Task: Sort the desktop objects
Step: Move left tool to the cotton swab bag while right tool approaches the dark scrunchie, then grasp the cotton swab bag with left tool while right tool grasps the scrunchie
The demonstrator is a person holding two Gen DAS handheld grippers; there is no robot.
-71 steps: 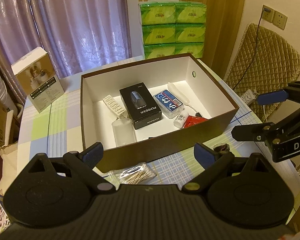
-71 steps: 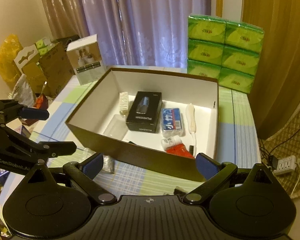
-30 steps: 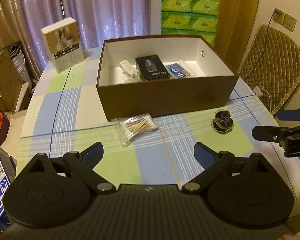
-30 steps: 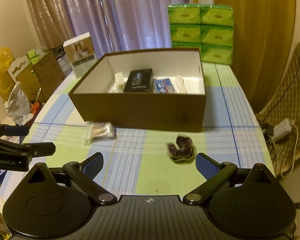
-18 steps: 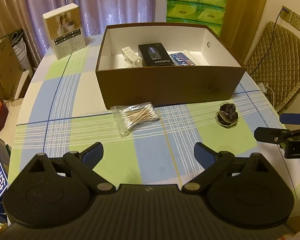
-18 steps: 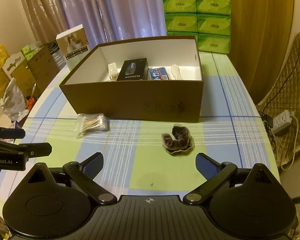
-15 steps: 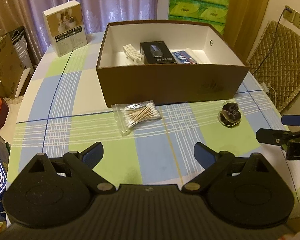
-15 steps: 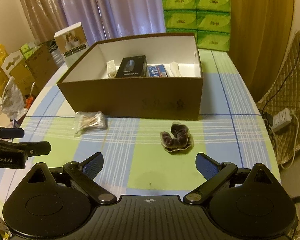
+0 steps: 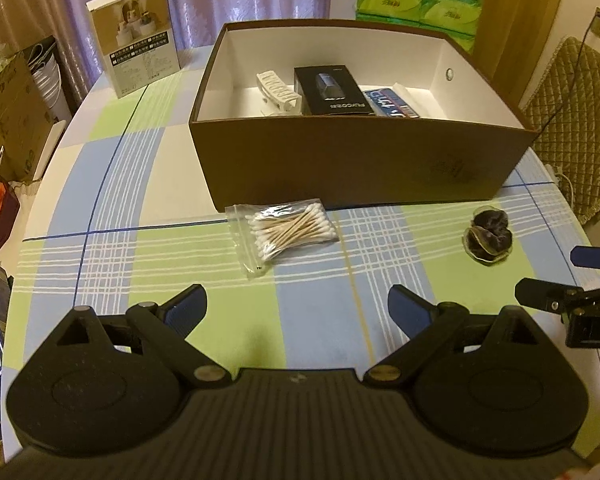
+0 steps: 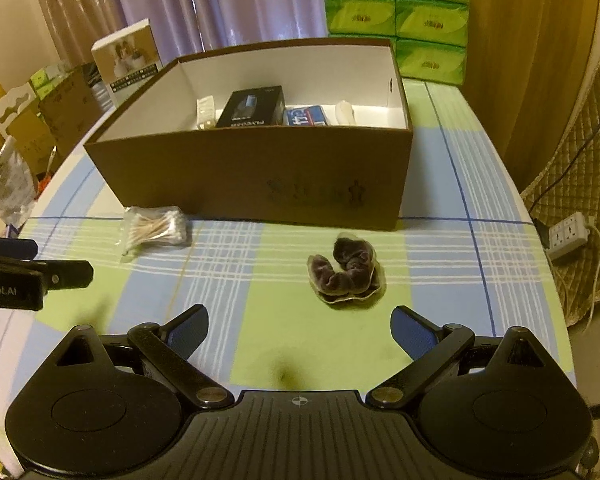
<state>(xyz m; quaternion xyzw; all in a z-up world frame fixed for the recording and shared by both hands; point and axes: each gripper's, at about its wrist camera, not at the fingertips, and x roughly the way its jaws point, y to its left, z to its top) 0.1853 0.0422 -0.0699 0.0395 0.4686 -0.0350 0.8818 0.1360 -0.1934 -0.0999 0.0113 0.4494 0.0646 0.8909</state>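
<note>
Approach step, nothing gripped. Left gripper (image 9: 296, 304) and right gripper (image 10: 298, 326): jaws wide open, empty. Clear bag of cotton swabs (image 9: 288, 230) frame centre; dark velvet scrunchie (image 10: 346, 270) centre, both on the checked surface (image 9: 140, 256) before the brown cardboard box (image 9: 360, 164). Next: close in, grip, drop inside.

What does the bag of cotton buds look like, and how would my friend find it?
Find the big brown box on the checked table. Just in front of its near wall, toward the left, lies the bag of cotton buds. It is clear plastic full of pale sticks with white tips, unlike the dark scrunchie further right.
</note>
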